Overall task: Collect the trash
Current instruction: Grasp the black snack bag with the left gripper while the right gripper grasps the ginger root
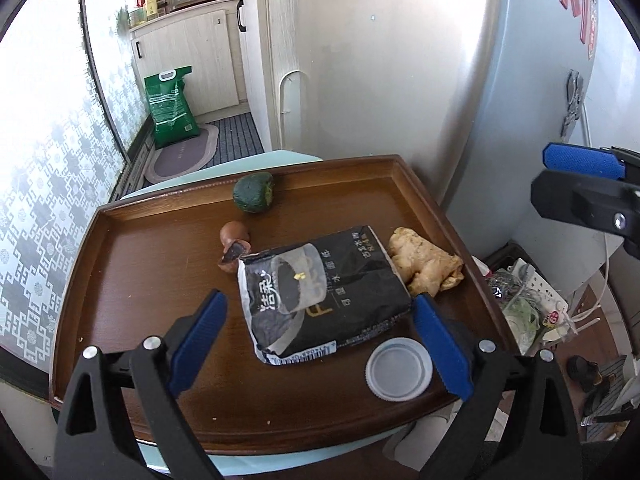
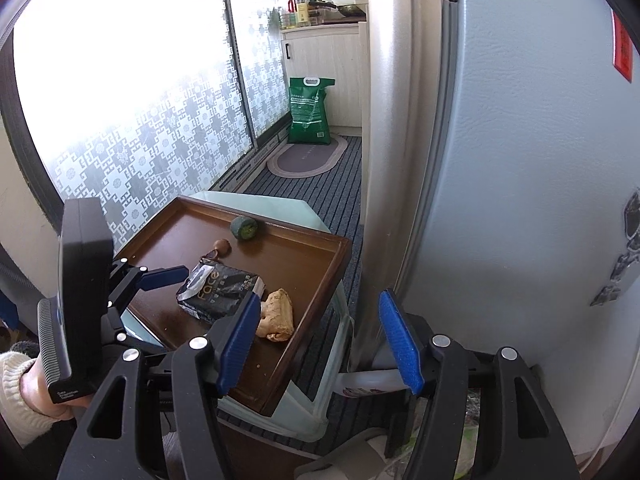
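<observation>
The black packet (image 1: 320, 296) lies mid-tray (image 1: 132, 280), between the spread, empty jaws of the left gripper (image 1: 316, 312). Ginger (image 1: 426, 266) touches its right edge, a white lid (image 1: 399, 369) sits just beside it, eggshell (image 1: 234, 246) at its far corner, a green squash (image 1: 254, 192) behind. Right gripper (image 2: 320, 336) hangs spread off the tray, its left finger hiding part of the ginger

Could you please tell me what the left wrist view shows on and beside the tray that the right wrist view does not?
Only the left wrist view shows the white plastic lid on the tray and the power strip beside it. Only the right wrist view shows the hand in a cream sleeve. Both show the wooden tray, black tissue pack, ginger root and green squash.
</observation>
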